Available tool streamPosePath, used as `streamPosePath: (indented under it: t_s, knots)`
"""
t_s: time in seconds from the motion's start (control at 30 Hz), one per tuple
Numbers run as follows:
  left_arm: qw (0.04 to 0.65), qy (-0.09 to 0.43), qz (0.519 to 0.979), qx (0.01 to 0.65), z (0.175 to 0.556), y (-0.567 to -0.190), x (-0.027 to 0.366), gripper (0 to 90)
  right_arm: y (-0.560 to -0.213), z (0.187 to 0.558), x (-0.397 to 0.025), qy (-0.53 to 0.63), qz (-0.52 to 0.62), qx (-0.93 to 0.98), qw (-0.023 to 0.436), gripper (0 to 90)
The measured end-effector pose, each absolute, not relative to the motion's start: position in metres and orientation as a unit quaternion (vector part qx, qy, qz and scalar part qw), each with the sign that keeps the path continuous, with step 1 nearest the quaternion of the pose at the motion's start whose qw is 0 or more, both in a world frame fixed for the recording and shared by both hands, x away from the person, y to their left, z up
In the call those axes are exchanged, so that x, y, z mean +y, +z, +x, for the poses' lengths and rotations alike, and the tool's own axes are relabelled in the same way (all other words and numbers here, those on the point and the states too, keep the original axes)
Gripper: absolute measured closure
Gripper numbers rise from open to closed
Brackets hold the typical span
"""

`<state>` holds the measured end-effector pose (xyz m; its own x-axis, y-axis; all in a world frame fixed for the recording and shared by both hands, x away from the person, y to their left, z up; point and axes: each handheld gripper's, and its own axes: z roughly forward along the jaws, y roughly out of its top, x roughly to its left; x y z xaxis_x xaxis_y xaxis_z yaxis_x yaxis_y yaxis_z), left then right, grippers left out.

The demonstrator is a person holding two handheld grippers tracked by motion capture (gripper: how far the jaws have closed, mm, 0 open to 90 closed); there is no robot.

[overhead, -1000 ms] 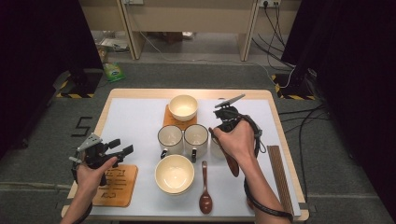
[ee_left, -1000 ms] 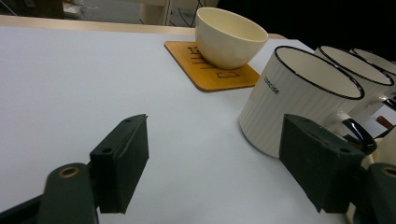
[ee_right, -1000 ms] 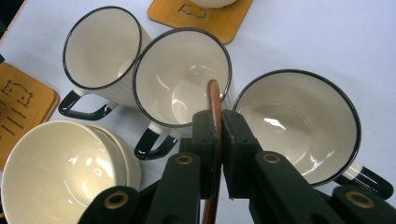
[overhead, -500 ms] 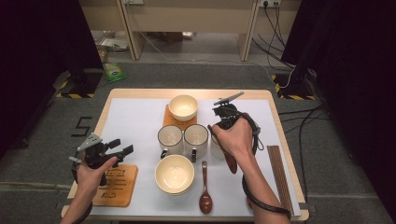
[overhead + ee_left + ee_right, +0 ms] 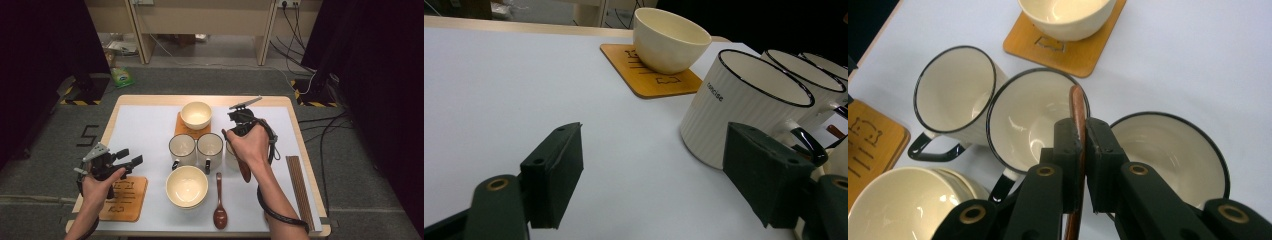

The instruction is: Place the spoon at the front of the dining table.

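Right gripper view is showing the right gripper (image 5: 1081, 145) pinching a brown wooden spoon (image 5: 1077, 107) by its handle above three black-rimmed mugs, the handle tip lying over the middle mug (image 5: 1035, 120). High view is showing that spoon (image 5: 244, 172) hanging under the hand, bowl end low. Left gripper view is showing the left gripper (image 5: 651, 175) hovering over the table with jaws spread wide, holding nothing, beside the nearest mug (image 5: 744, 107).

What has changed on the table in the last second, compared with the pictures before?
Almost nothing. The right tongs, shut on the wooden spoon, shifted very slightly over the mugs. The left tongs stayed open above the empty coaster. Bowls, mugs and the second spoon did not move.
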<state>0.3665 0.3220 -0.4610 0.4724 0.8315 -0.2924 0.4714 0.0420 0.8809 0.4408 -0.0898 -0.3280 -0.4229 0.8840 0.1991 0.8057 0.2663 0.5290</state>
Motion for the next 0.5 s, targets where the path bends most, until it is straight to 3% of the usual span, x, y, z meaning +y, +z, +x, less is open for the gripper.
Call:
streamPosePath:
  t_s: [0.5]
  knots:
    - [0.537,0.168,0.669,0.486,0.3669,-0.4605,0.3221,23.6,-0.3289,0.4462,-0.0894,0.320,0.536,0.777,0.087,84.3]
